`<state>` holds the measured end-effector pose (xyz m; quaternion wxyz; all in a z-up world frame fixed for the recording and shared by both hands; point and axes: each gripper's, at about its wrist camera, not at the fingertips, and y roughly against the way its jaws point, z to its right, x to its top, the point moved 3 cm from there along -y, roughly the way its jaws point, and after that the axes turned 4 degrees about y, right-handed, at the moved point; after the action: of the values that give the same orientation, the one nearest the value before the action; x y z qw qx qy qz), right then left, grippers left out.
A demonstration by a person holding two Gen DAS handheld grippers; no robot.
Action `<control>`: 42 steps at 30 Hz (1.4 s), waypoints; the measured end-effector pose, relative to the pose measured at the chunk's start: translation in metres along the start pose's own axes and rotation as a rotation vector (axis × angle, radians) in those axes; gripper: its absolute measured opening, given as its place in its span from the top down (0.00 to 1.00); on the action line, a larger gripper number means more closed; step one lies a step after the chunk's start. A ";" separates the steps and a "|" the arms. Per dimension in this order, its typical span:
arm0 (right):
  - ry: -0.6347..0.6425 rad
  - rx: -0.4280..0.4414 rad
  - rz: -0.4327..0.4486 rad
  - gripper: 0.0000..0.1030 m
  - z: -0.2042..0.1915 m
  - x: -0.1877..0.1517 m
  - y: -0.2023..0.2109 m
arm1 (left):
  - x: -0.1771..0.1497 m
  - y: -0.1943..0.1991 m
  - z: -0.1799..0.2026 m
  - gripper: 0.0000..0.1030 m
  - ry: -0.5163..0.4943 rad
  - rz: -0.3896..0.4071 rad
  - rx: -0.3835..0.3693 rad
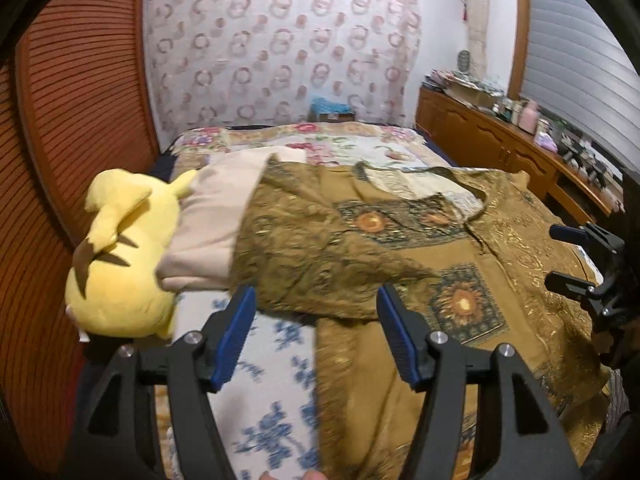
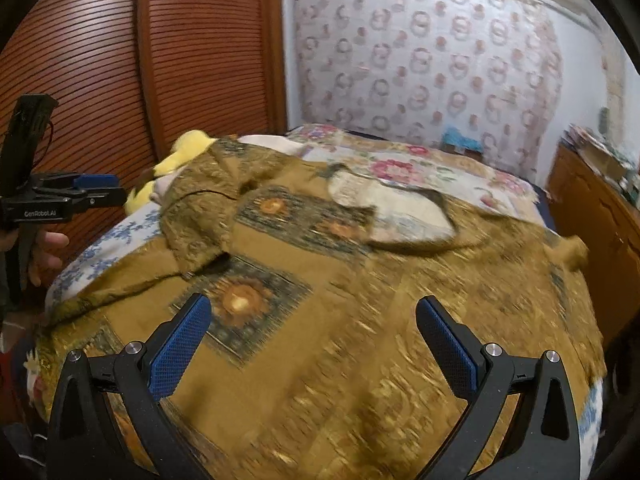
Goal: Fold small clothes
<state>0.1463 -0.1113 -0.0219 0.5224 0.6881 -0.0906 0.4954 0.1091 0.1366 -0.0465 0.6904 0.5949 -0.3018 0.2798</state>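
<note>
An olive-gold patterned top [image 1: 400, 240] with sunflower squares lies spread on the bed, one sleeve folded over its body. My left gripper [image 1: 316, 296] hovers open just in front of that folded sleeve's edge, its blue pads [image 1: 236, 336] clear of the cloth. In the right wrist view the top [image 2: 340, 280] fills the bed, and my right gripper [image 2: 314, 302] stands wide open over its lower part with nothing between the pads. The right gripper [image 1: 560, 258] also shows at the right edge of the left view. The left gripper [image 2: 116, 189] shows at the far left of the right view.
A yellow plush toy [image 1: 120, 260] and a folded beige cloth [image 1: 212, 220] lie at the bed's left side. A floral bedspread [image 1: 352, 148] covers the far end. A slatted wooden wardrobe [image 2: 160, 60] stands at the left, a cluttered wooden dresser [image 1: 500, 140] at the right.
</note>
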 end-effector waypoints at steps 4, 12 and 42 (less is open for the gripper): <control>0.072 0.087 -0.021 0.12 -0.028 0.022 -0.028 | -0.006 0.009 -0.019 0.40 0.025 0.008 0.019; 0.164 0.257 -0.061 0.35 -0.079 0.054 -0.082 | -0.016 0.015 -0.038 0.39 0.058 0.009 0.042; 0.215 0.280 -0.060 0.96 -0.094 0.084 -0.133 | -0.018 0.011 -0.035 0.39 0.095 0.013 0.040</control>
<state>0.2177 0.0558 -0.0436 0.4429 0.6996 0.0561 0.5579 0.0921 0.1726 -0.0567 0.6900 0.5927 -0.2671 0.3182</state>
